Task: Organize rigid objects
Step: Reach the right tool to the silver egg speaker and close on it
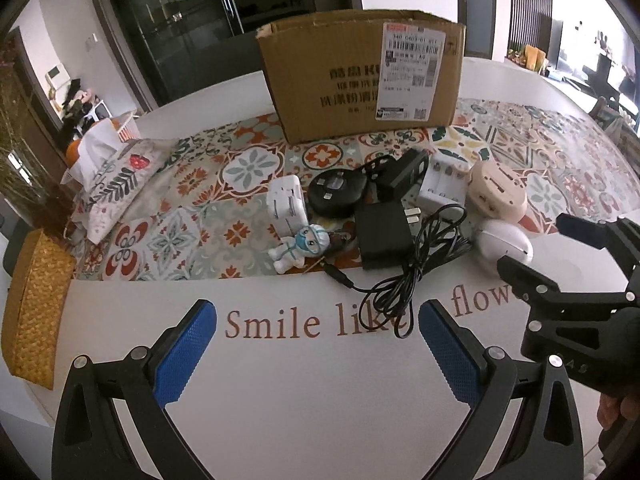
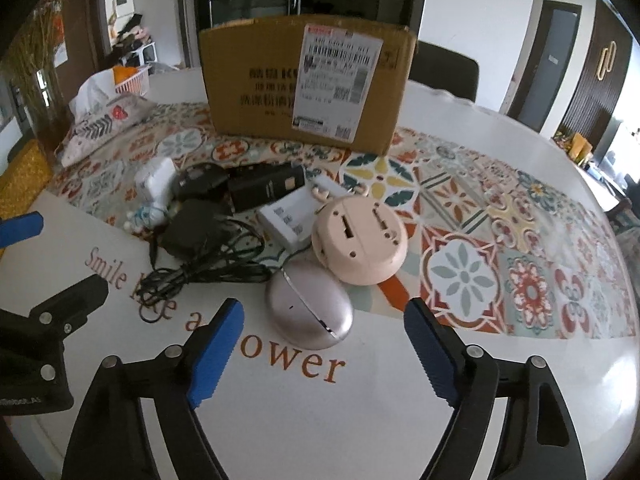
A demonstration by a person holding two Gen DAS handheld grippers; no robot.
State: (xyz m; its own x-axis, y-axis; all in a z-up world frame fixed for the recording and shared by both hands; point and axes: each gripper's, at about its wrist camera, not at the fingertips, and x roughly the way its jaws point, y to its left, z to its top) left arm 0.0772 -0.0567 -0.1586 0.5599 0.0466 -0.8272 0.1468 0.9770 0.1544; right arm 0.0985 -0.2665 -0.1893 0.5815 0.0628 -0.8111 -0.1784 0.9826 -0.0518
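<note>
A pile of small items lies in front of an open cardboard box [image 1: 360, 80]: a white plug adapter [image 1: 286, 202], a round black device [image 1: 338, 192], a black power adapter [image 1: 382, 236] with a tangled cable [image 1: 408, 276], a white battery charger [image 1: 442, 186], a round pink device [image 2: 360, 240], a small figurine [image 1: 304, 246] and a silver-white mouse [image 2: 308, 308]. My right gripper [image 2: 324, 306] is open, with the mouse's near end between its blue pads, untouched. My left gripper [image 1: 316, 320] hangs open over bare white table, short of the cable.
A patterned mat [image 2: 520, 260] covers the back half of the white table [image 1: 320, 400], which has printed lettering. At the left stand a fabric tissue cover [image 1: 116, 184] and a woven yellow basket [image 1: 36, 304]. A dark chair back [image 2: 444, 68] stands behind the box.
</note>
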